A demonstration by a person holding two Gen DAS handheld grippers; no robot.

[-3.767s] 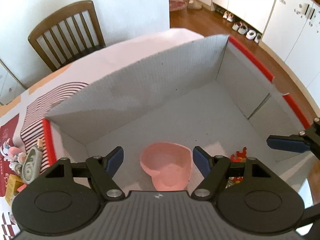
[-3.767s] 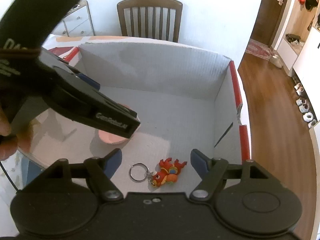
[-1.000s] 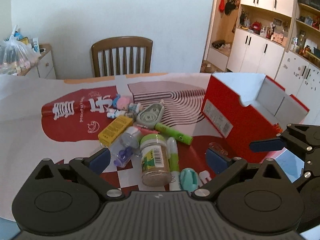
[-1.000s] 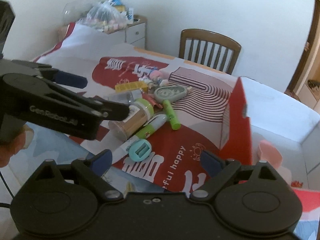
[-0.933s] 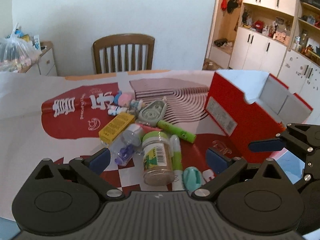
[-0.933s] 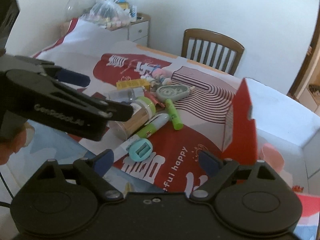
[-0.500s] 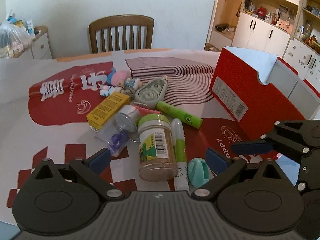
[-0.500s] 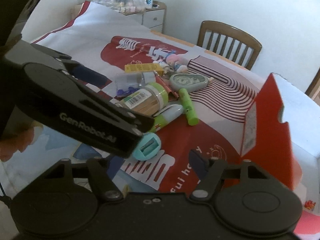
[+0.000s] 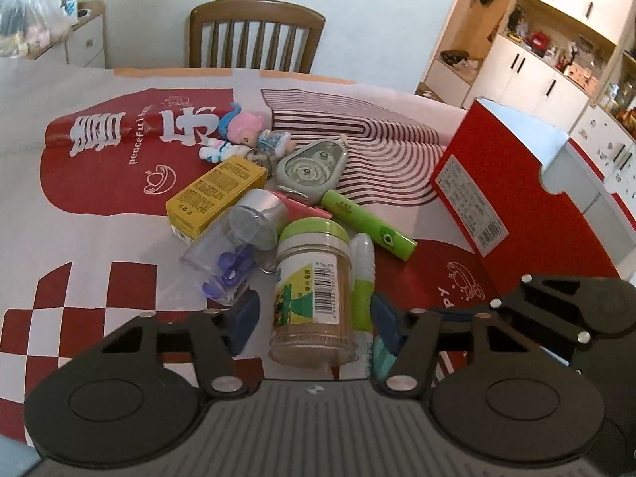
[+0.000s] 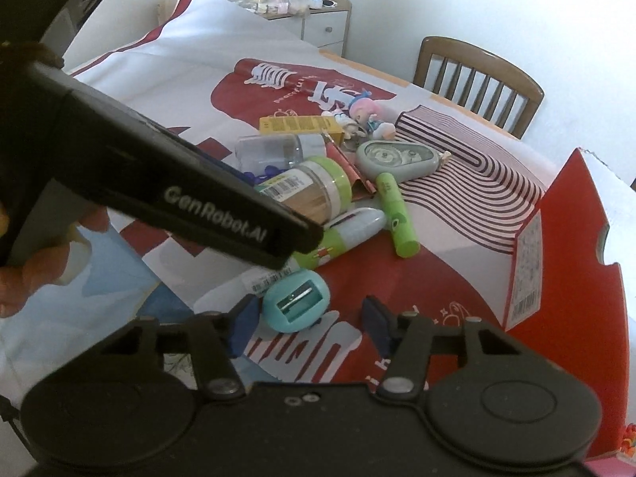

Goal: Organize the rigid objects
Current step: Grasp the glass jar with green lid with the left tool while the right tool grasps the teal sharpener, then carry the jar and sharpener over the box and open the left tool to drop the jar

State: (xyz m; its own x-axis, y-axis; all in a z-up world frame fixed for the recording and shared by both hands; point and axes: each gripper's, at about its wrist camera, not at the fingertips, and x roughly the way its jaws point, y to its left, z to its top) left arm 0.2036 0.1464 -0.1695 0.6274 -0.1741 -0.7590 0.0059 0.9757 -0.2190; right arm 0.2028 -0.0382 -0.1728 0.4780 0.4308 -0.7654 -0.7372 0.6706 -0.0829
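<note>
Teal sharpener (image 9: 381,351) mostly hidden behind the left tongs (image 9: 314,316).

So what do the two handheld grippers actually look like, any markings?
Both match. The left gripper and right gripper are matte black, with a ribbed body, two round discs, silver pivot screws and blue-padded fingers. The left one's side carries white "GenRobot.AI" lettering in the right wrist view. No cables or sleeves show.

Black grippers; blue fingers (image 9: 243,315); white "GenRobot.AI" lettering.
</note>
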